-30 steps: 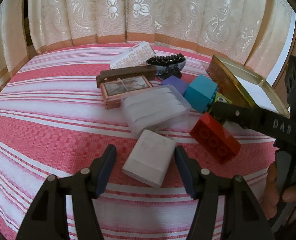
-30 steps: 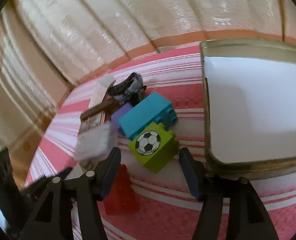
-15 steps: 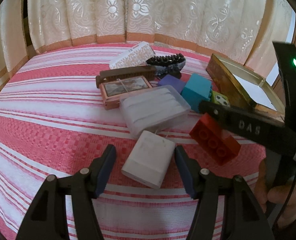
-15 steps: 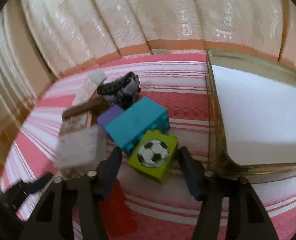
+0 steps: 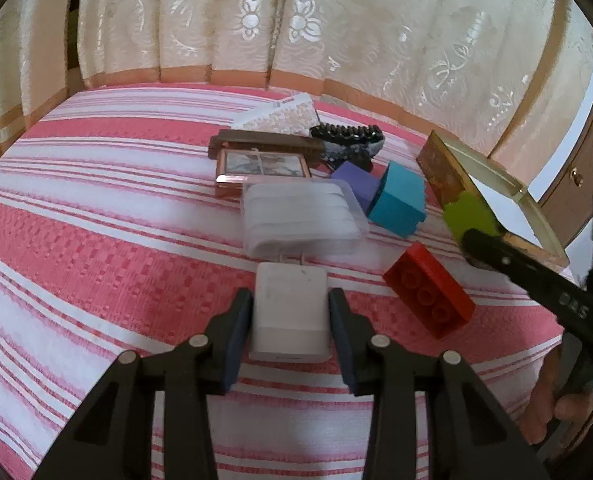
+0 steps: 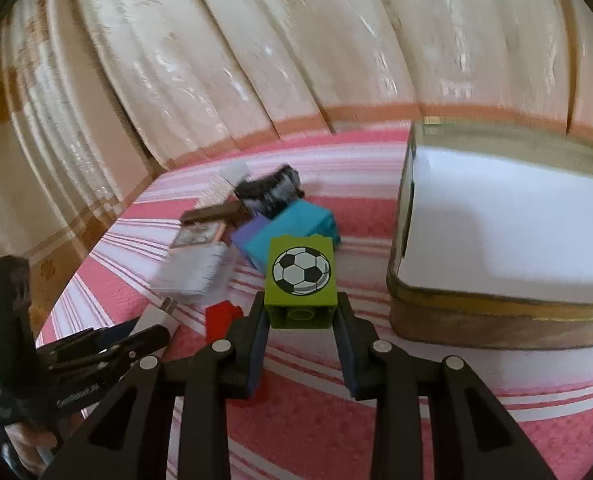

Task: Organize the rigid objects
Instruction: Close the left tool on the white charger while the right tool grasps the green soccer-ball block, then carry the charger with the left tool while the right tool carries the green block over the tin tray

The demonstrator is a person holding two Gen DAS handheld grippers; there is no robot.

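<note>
Lifted since before, green block (image 6: 301,280) stands upright, football face toward camera

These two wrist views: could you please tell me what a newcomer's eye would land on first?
Probably the lime-green block with a football print, gripped off the bedspread by the right tool as its jaws close, beside the open gold tin. Next, the white charger between the closing jaws of the left tool on the pink striped bedspread, with the red brick to its right.
</note>
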